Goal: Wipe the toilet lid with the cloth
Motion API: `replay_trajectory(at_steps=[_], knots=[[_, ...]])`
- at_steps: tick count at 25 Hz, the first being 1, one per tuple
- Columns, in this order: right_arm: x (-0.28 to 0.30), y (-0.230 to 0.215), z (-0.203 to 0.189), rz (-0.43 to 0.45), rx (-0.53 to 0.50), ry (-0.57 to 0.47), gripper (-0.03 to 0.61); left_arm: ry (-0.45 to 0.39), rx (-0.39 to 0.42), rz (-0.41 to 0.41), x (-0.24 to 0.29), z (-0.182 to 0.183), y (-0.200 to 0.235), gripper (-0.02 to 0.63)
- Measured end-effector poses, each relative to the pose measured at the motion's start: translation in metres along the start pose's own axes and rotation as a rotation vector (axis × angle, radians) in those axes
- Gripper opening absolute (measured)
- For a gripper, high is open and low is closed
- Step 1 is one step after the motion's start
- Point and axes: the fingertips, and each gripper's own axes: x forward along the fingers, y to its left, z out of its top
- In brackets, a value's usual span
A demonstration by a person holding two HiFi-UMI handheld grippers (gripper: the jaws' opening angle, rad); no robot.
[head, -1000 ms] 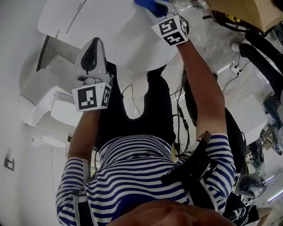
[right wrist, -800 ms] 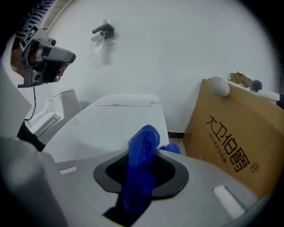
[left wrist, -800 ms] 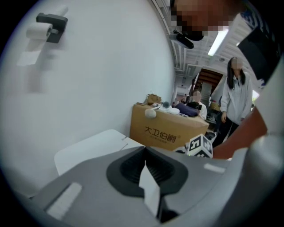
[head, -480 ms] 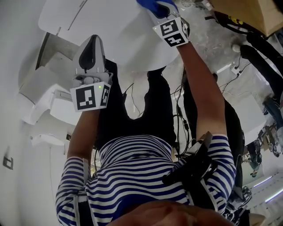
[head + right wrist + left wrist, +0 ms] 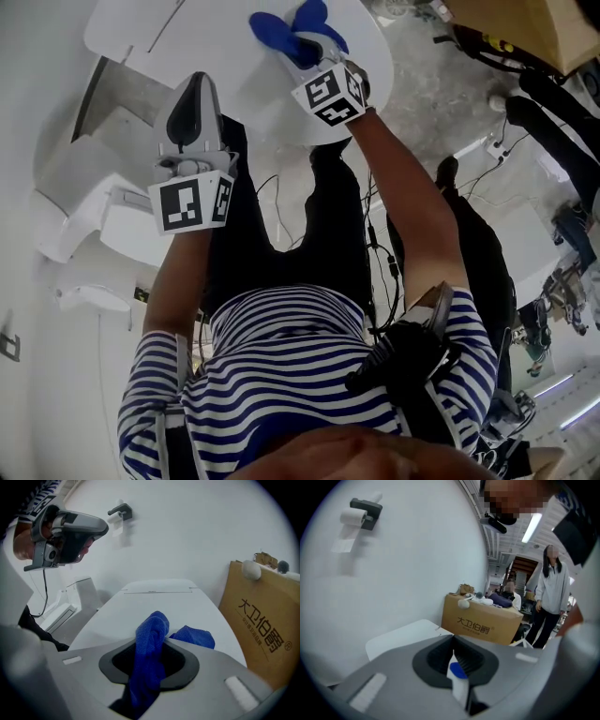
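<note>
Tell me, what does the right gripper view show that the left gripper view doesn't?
Only the right gripper view shows the blue cloth, clamped in the right tool above the white toilet lid. Only the left gripper view shows a standing person in a pale top, ceiling lights, and the left tool with its jaws together and nothing between them. Both show the printed cardboard box and the paper-roll holder on the white wall.

Colours logged: cloth [image 5: 279, 36] blue | toilet lid [image 5: 220, 47] white | left gripper [image 5: 455, 670], right gripper [image 5: 149, 656] grey, markers chequered black-and-white | shirt [image 5: 281, 375] striped navy-and-white | trousers [image 5: 314, 244] black | cardboard box [image 5: 262, 625] brown, dark-printed
</note>
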Motion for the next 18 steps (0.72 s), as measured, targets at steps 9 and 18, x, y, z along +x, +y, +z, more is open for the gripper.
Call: replay_trajectory(at_steps=[9, 18], knots=[[0.007, 0.11, 0.0, 0.136, -0.039, 0.002, 0.11, -0.018, -0.01, 0.028, -0.022, -0.006, 0.015, 0.003], [0.01, 0.215, -0.006, 0.263, -0.101, 0.02, 0.11, -0.042, -0.043, 0.086, -0.064, -0.025, 0.035, 0.003]])
